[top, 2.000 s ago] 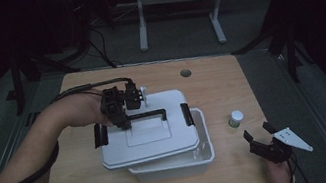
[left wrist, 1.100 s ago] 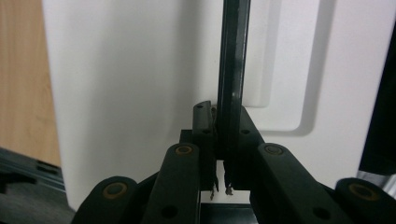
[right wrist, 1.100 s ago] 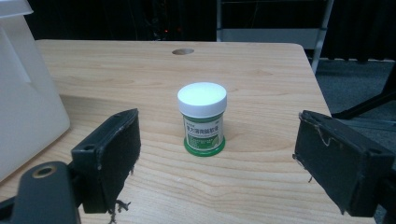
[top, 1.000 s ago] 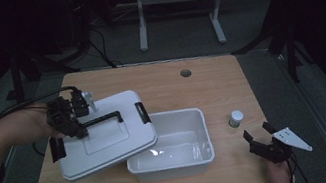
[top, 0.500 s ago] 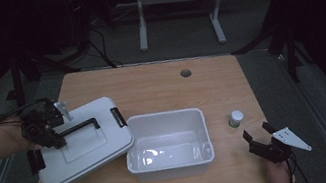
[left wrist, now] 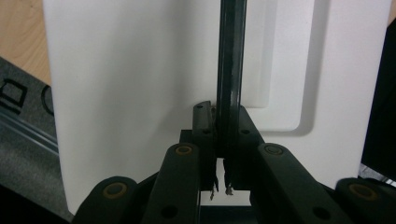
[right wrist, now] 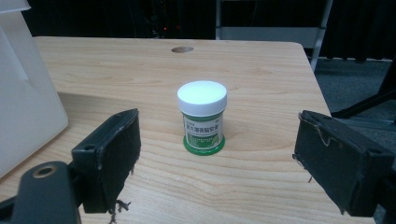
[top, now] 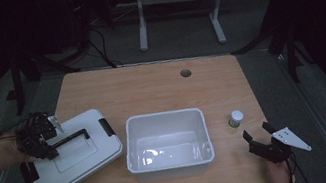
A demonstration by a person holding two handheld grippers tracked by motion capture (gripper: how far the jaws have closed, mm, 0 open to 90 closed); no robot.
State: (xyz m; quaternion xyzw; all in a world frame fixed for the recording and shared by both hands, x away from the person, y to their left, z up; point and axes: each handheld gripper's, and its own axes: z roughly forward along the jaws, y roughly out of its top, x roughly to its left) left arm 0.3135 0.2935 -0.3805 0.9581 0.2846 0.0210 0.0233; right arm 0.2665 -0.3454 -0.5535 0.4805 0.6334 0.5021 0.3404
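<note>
The left gripper (top: pixel 37 139) is clamped on the black bar handle (top: pixel 71 138) of the flat white plastic lid with black side latches (top: pixel 76 155); in the left gripper view its two black jaws are pinched tight on the handle's dark bar (left wrist: pixel 229 74) with the white lid (left wrist: pixel 130 93) behind. The lid sits at the left of the light wooden table (top: pixel 160 89), its left and near edges reaching the table's left edge, just beside the open white plastic rectangular bin (top: pixel 168 144) at the middle. Whether the lid rests fully flat or is held slightly raised cannot be told.

The step in hand looks to be setting the lid aside. To do it well, lower it until its underside lies flat on the wood, check that enough of it is on the table that it will not tip off the left edge, then part the jaws and lift straight up off the handle so the lid is not dragged.

The right gripper (top: pixel 262 141) waits at the near right corner, jaws spread wide and empty. Just beyond it stands the small green-labelled jar with a white cap (right wrist: pixel 202 116), upright on the wood, centred between the jaws and right of the bin
</note>
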